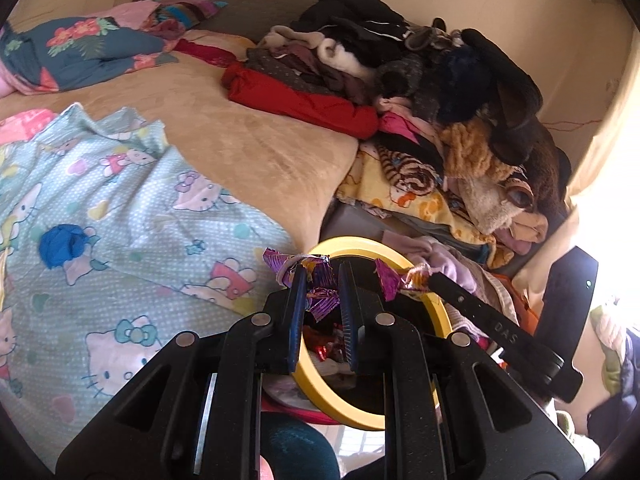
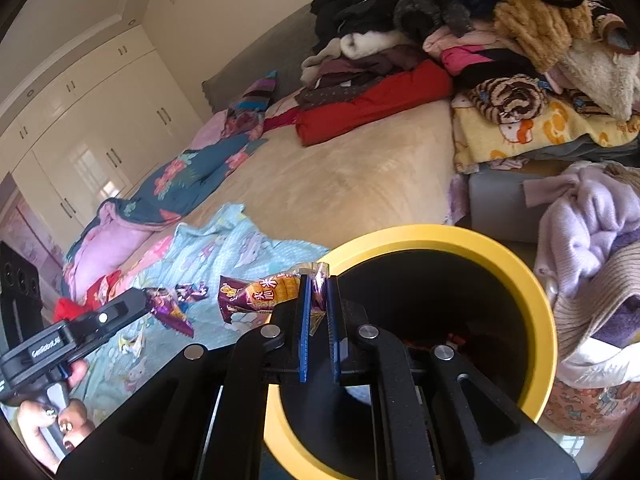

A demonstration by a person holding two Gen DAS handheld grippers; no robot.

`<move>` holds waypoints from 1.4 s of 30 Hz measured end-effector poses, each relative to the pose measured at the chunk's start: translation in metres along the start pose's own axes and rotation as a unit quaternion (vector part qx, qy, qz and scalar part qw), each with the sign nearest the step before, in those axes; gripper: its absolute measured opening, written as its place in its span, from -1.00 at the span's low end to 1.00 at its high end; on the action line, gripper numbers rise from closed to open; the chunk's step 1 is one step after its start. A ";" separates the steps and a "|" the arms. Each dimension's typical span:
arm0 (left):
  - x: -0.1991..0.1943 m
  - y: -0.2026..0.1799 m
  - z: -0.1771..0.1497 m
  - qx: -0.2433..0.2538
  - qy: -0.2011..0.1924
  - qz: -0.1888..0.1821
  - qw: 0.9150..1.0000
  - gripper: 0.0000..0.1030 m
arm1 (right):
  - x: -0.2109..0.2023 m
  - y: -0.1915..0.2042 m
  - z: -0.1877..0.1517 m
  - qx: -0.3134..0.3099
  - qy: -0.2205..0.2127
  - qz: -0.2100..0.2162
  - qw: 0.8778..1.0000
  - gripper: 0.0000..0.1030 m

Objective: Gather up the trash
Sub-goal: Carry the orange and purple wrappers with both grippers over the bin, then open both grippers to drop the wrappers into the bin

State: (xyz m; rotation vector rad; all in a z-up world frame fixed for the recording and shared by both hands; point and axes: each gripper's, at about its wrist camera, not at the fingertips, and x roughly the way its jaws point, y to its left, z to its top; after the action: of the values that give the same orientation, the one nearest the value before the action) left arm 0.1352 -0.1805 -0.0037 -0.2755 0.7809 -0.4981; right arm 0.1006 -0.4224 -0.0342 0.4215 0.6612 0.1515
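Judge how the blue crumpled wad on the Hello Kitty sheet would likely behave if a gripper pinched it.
The blue wad looks like loosely crumpled film or paper, so it probably squashes and weighs little. Its rounded shape could let it roll when nudged, though the soft, wrinkled sheet should slow it.

My left gripper [image 1: 322, 280]: matt black plastic, clamping crinkly glossy purple foil wrapper [image 1: 318, 290]
Bin [image 2: 532, 280]: smooth yellow plastic rim
Blanket [image 1: 256, 148]: soft tan plush cloth
Sheet [image 1: 120, 216]: matt printed cotton
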 end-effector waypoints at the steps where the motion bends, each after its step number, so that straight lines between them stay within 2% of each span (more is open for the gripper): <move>1: 0.001 -0.002 0.000 0.002 0.001 -0.004 1.000 -0.79 | -0.001 -0.002 0.001 0.001 -0.002 -0.002 1.000 -0.84; 14: 0.012 -0.032 -0.016 0.040 0.023 -0.041 0.998 -0.78 | -0.015 -0.036 0.003 0.026 -0.021 -0.037 0.999 -0.84; 28: 0.039 -0.064 -0.046 0.093 0.072 -0.069 0.991 -0.78 | -0.017 -0.061 0.001 0.043 -0.023 -0.062 0.997 -0.84; 38: 0.068 -0.067 -0.064 0.103 0.116 -0.082 0.984 -0.77 | -0.010 -0.073 -0.003 0.058 -0.012 -0.065 0.996 -0.82; 39: 0.071 -0.066 -0.065 0.102 0.118 -0.081 0.984 -0.76 | -0.010 -0.075 -0.003 0.061 -0.010 -0.065 0.996 -0.78; 41: 0.076 -0.062 -0.065 0.096 0.120 -0.073 0.985 -0.71 | -0.009 -0.075 -0.003 0.063 -0.008 -0.064 0.996 -0.46; 42: 0.076 -0.060 -0.063 0.094 0.120 -0.072 0.986 -0.48 | -0.009 -0.075 -0.003 0.064 -0.009 -0.065 0.996 -0.14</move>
State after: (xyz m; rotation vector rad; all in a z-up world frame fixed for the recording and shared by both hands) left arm 0.1155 -0.2750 -0.0681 -0.0979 0.9443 -0.7464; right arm 0.0920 -0.4916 -0.0637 0.5007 0.6818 -0.0190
